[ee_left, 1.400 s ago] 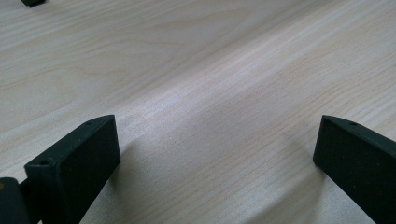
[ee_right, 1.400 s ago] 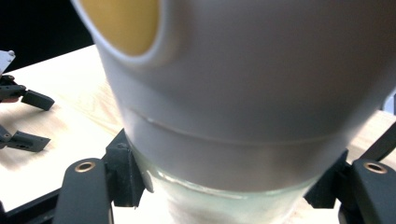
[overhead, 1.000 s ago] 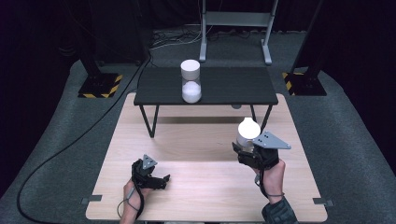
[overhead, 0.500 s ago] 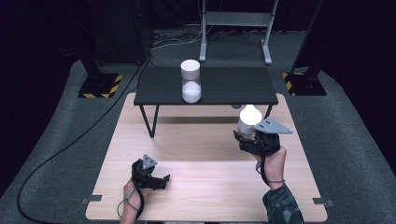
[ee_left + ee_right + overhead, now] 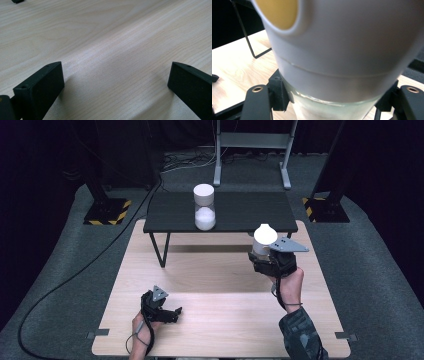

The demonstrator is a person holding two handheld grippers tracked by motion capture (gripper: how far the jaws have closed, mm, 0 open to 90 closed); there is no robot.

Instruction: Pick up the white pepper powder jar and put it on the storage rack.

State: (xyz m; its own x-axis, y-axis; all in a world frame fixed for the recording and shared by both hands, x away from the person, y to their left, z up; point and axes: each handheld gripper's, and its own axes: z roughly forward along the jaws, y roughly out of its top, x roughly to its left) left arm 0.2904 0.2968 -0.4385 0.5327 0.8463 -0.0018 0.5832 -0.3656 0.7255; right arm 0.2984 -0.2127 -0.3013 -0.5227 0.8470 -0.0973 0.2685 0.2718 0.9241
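Left, near: the left gripper [image 5: 161, 307] rests low on the wooden table [image 5: 215, 270], jaws wide and empty, bare wood between them in the left gripper view. Centre, far: a white-capped jar [image 5: 204, 207] stands upright on the black side table [image 5: 250, 212]. Right: the right gripper [image 5: 272, 260] clamps a second jar [image 5: 263, 239] about its glass body, white cap uppermost, long axis roughly vertical, lifted clear of the table. The black table lies just beyond it, so the right hand is judged the nearer for any placing there. In the right gripper view the jar [image 5: 342, 50] hides its own base and contents.
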